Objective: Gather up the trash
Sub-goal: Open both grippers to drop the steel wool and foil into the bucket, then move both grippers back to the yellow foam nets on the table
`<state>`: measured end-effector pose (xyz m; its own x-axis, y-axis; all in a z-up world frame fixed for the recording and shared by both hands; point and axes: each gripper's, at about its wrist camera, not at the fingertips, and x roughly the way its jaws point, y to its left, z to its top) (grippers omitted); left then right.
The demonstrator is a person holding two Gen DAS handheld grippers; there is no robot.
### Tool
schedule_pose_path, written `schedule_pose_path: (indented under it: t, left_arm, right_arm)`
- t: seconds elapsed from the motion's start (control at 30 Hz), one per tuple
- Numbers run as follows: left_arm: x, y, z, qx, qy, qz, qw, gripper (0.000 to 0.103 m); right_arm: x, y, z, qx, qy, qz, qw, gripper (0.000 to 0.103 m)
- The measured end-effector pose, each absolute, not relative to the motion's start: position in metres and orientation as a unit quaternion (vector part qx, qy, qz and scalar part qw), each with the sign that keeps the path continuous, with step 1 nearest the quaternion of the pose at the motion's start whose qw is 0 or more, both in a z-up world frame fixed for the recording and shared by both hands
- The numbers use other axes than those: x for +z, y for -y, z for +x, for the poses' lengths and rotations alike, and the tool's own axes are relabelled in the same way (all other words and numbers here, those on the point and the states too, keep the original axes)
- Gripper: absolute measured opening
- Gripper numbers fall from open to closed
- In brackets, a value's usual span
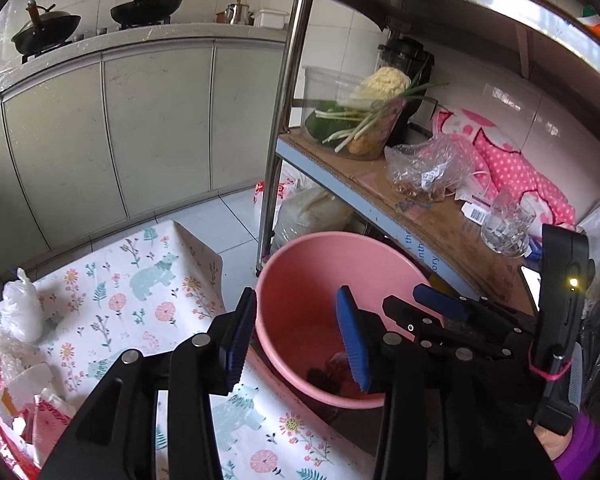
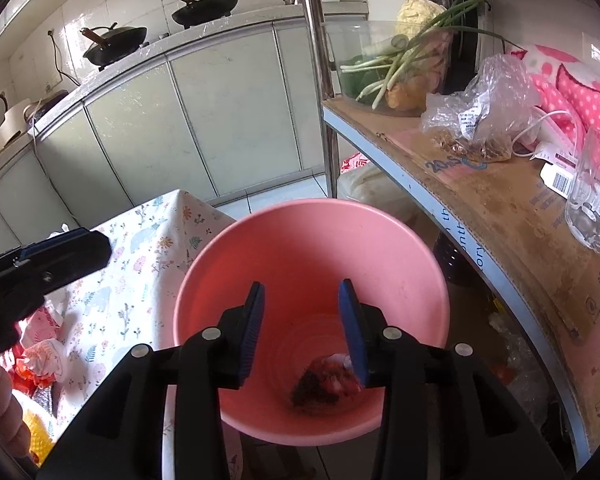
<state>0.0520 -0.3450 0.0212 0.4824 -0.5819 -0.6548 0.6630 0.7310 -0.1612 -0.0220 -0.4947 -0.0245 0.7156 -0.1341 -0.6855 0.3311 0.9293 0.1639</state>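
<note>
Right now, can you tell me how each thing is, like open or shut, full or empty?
Left gripper: open, holding nothing.
Right gripper: open, holding nothing, over the bucket.
Pink bucket: upright, nearly empty, some trash at the bottom.
Glass mug: upright on the shelf, empty.
Clear plastic bag: crumpled, brown bits inside.
Wrappers: lying on the tablecloth.

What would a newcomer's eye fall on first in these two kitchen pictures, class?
The pink bucket beside the table, with a crumpled red wrapper at its bottom, catches the eye first. The open right gripper hangs over it. Next come the floral tablecloth at left and the pink polka-dot cloth on the shelf.
</note>
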Motion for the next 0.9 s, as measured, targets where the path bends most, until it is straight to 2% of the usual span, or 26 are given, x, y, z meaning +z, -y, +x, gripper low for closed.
schedule_pose_path:
  t: [0.3, 0.57, 0.9]
  left_arm:
    - [0.053, 0.283, 0.037, -0.34, -0.333, 0.044, 0.879, 0.041]
    - [0.072, 0.193, 0.009, -0.281, -0.314, 0.035, 0.906, 0.041]
    - [0.064, 0.091, -0.043, -0.217, -0.317, 0.02, 0.923, 0.042]
  right_arm:
    - [-0.002, 0.466, -0.034, -0.077, -0.347, 0.142, 0.924, 0.04]
    - [0.014, 0.418, -0.053, -0.002, -0.335, 0.124, 0.934, 0.04]
    - [0.005, 0.366, -0.069, 0.097, -0.366, 0.149, 0.914, 0.04]
